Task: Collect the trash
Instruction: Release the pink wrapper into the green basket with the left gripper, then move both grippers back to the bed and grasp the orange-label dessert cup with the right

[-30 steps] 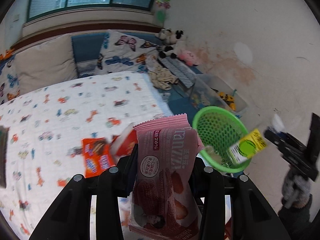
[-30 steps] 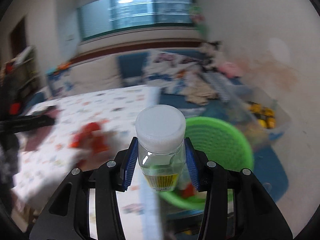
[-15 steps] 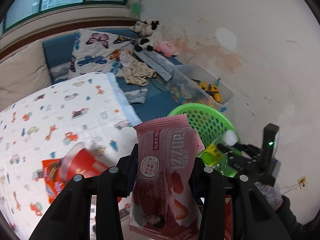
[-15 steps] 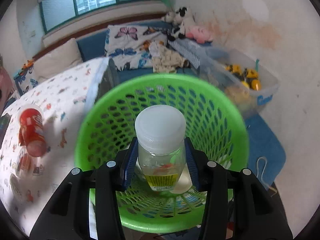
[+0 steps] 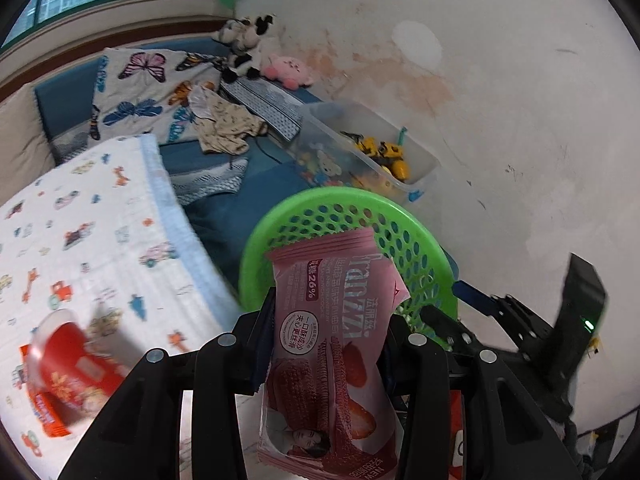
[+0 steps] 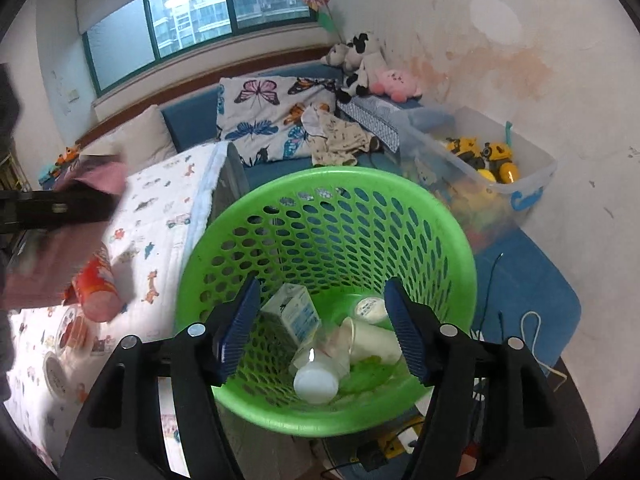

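My left gripper (image 5: 328, 320) is shut on a pink snack packet (image 5: 340, 280), held upright just in front of the green mesh basket (image 5: 424, 240). My right gripper (image 6: 320, 304) hangs over the basket (image 6: 328, 184); its jaws are opening with nothing between them. Below it a clear jar with a white lid (image 6: 315, 384) lies in the basket among a small carton (image 6: 294, 312), a paper cup (image 6: 372, 340) and a small bottle (image 6: 370, 308). In the right wrist view the packet (image 6: 100, 176) shows at the left edge.
A red cup (image 5: 68, 360) and an orange wrapper (image 5: 44, 416) lie on the patterned blanket (image 5: 100, 220) at the left. A clear bin of toys (image 5: 380, 152) stands behind the basket by the wall. Cushions, clothes and plush toys sit further back.
The right gripper sank over the basket and opened; the jar left its jaws and now lies in the basket. The left gripper carried the pink packet rightward, closer to the basket.
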`<state>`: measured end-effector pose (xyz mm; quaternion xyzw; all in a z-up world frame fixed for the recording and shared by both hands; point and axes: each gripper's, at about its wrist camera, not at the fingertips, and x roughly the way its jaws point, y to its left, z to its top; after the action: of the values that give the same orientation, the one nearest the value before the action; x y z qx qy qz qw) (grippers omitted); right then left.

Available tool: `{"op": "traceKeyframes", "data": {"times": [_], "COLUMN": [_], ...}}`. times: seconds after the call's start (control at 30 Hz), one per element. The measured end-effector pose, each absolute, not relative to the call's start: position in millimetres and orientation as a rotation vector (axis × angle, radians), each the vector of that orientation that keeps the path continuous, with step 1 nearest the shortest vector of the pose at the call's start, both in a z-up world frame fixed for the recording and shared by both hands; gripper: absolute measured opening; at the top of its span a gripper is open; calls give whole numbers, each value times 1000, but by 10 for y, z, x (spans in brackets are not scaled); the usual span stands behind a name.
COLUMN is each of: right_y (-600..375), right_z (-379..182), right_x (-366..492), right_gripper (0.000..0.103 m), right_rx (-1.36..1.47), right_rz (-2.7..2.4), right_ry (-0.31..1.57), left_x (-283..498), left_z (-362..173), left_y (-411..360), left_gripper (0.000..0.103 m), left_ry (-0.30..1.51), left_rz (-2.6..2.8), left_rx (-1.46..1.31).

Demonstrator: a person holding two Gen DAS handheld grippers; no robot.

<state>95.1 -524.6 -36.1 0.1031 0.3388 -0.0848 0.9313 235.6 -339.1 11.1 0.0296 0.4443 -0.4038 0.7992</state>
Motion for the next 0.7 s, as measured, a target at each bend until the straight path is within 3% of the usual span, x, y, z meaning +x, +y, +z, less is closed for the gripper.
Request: {"op": "traceKeyframes", "data": {"times": [0.2, 0.47, 0.7], "right_y": [-5214, -5219, -5199], "right_z": [-307, -273, -309], "right_x": [709, 480, 411], "right_gripper": [72, 73, 73], "right_rx": [245, 271, 273], "right_rz": [-156, -159, -174], "right_ry": [652, 611, 609], "left_x": [2360, 2363, 2315], "left_z": [-76, -229, -92], "left_y": [-3722, -3917, -3712], "left_gripper": [43, 76, 79], "left_ry": [1012, 1029, 984], "left_rz": [-888, -898, -900], "left_rx": [75, 85, 73]}}
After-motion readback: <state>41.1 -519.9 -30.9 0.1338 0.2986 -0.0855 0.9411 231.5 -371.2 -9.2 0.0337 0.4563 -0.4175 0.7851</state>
